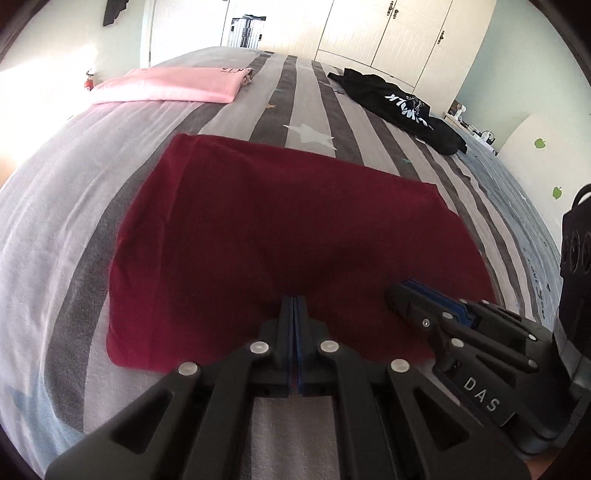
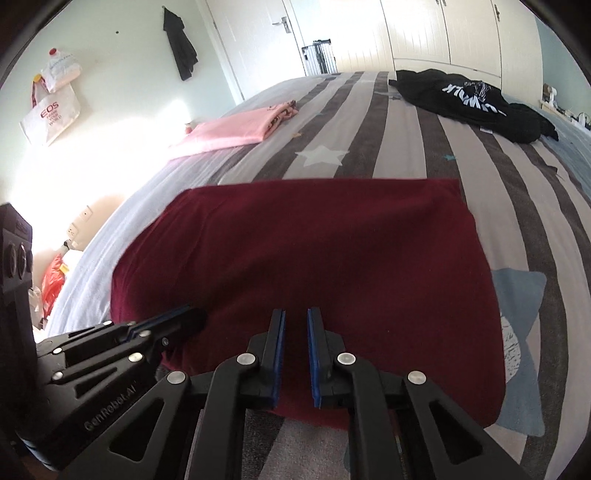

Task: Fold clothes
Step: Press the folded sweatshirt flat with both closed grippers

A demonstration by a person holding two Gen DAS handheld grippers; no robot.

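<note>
Where the bed (image 1: pixel 332 110) runs out ahead of both tongs, its cover grey-and-white striped with stars, three garments lie on it.

Far ahead and to the left of the left tongs (image 1: pixel 294 301): pink garment (image 1: pixel 173 86), folded flat, near the bed's left edge. Well apart from the rest.

Directly ahead of both tongs: dark red garment (image 1: pixel 280 229), folded into a rough rectangle, lying flat, near edge just under the tips.

Left tongs: blue pads pressed together, no gap. Tips sit at the red garment's near edge, cloth puckering toward them; whether a fold is pinched between the pads cannot be told.

Right tongs (image 2: pixel 295 317), just beside the left pair on its right: pads parted, a clear gap between them, nothing held. Tips hover over the near part of the red garment. In the left wrist view the pads look nearly edge-on.

Far ahead and to the right of the right tongs: black garment (image 2: pixel 476 103) with white lettering, crumpled, unfolded.

White wardrobe doors (image 2: pixel 443 33) behind the bed.
</note>
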